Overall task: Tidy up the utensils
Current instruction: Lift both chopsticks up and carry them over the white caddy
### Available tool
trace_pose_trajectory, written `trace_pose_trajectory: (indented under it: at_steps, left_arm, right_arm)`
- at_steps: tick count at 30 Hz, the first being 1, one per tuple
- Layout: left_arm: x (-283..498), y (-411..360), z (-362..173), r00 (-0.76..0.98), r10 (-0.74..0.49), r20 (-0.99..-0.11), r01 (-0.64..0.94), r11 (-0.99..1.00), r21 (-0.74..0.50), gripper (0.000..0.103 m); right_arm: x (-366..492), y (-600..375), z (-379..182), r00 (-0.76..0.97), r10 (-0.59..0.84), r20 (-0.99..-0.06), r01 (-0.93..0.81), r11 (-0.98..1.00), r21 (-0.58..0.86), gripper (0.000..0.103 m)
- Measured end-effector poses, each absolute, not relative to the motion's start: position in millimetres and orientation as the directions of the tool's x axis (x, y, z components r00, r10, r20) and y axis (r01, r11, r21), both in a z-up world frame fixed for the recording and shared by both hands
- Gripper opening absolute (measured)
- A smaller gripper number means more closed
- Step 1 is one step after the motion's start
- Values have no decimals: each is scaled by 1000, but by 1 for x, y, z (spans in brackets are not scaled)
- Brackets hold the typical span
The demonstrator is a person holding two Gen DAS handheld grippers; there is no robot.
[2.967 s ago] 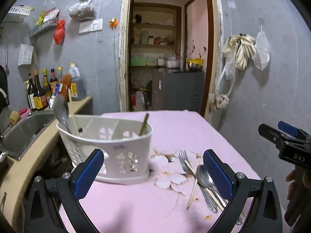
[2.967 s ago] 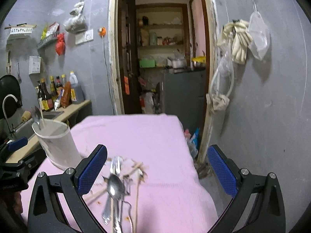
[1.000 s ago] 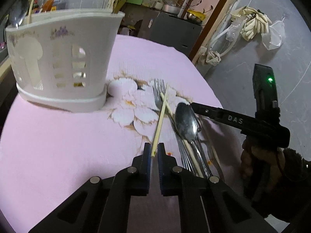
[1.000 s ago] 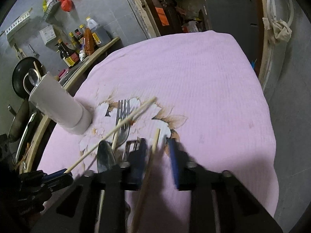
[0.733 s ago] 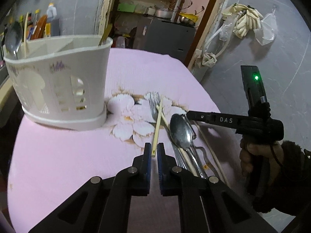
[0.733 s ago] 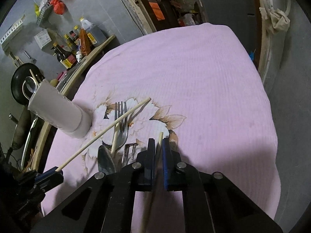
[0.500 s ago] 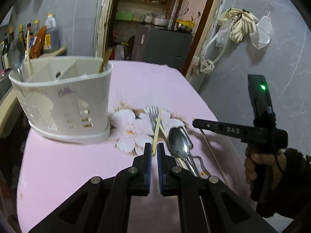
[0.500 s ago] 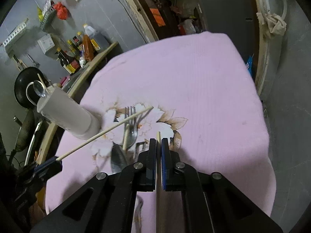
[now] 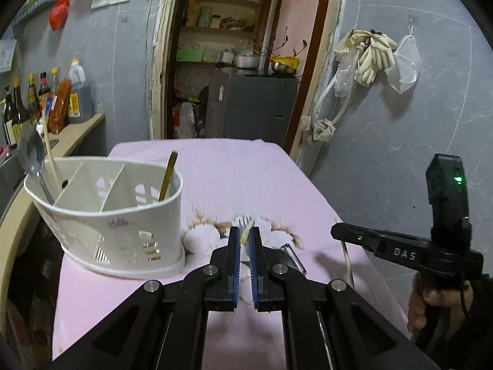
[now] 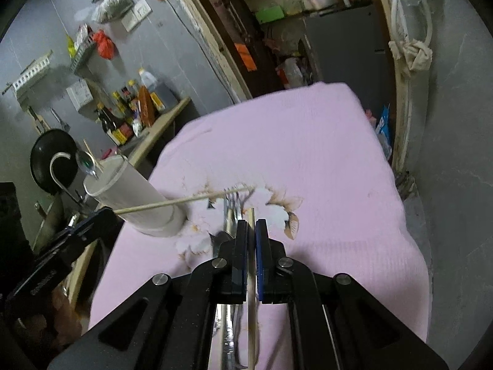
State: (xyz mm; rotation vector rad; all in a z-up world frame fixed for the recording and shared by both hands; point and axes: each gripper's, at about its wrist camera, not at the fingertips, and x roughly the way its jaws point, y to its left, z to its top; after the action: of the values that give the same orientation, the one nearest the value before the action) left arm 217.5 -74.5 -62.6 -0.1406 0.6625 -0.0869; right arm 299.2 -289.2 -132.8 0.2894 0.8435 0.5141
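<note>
Nearest me, the left tool [image 9: 244,240] is pinching one pale chopstick [image 9: 247,233] by its end, jaws almost together, while the right tool [image 10: 251,240] is clamping a second chopstick [image 10: 251,280] partway along, the stick running back under the tool. Both sticks are looking light, thin and stiff, but smooth and round, so I judge they could be twisting or slipping in a pinch this narrow; gripping nearer the middle would be steadying them better.

Just beyond, on the flower print in the middle of the pink desk [image 9: 234,172], a fork [image 9: 243,222] and other metal cutlery are lying in a loose pile, thin and slick, sitting flat on the cloth and hard to get under.

Further towards the desk's left edge the white caddy [image 9: 123,225] is standing upright, a spoon [image 9: 32,157] and a chopstick occupying its left compartment, a brown handle [image 9: 168,174] its right, the middle looking free. The far half of the desk is lying bare, giving room overhead; the right edge is dropping off close to the wall.
</note>
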Motion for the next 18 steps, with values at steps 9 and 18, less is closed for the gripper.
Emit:
trace_pose_trajectory:
  at_steps: [9,18]
  left_arm:
    - [211,-67,-33,799,-164,-579,79,982,-170,5]
    - [196,-35,-3,800,-199,-566,92,973,-213,5]
  right_arm:
    - [275,-292,-85,668,537,-515,-336,835,436,4]
    - [255,-273,-35,739,520,-428,-365,843,395,4]
